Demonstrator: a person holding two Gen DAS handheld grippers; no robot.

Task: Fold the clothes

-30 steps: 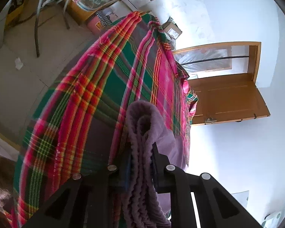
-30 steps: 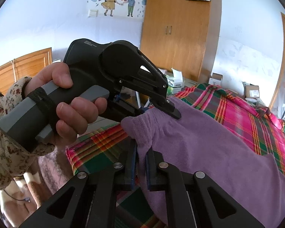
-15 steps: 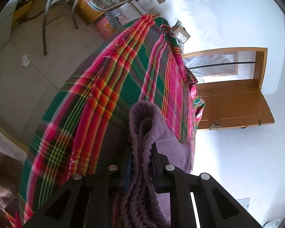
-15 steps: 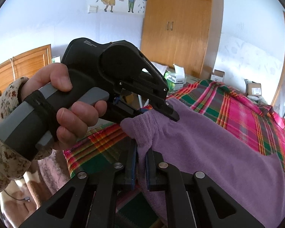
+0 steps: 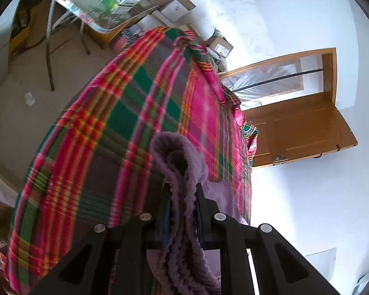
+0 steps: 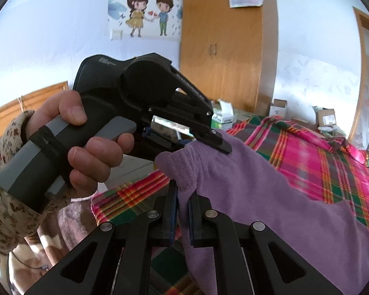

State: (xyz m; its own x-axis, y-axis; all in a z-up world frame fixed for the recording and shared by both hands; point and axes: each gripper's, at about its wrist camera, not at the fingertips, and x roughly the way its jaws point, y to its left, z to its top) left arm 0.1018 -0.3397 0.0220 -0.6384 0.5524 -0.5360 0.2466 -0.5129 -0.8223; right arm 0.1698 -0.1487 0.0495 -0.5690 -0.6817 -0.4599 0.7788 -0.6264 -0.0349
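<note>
A purple fleece garment hangs spread over a bed covered in a pink, green and red plaid sheet. My right gripper is shut on one corner of the garment's edge. My left gripper is shut on a bunched fold of the same purple garment. In the right wrist view the left gripper appears close above the right one, held by a hand in a floral sleeve, its fingers pinching the neighbouring corner.
The plaid sheet stretches far ahead in the left wrist view. A folding table with boxes stands on the tiled floor at the far end. A wooden door and a wooden wardrobe line the white walls.
Both grippers kept their hold on the purple garment and lifted slightly together. The left wrist view has tilted, so the bed and the table slid in the frame.
</note>
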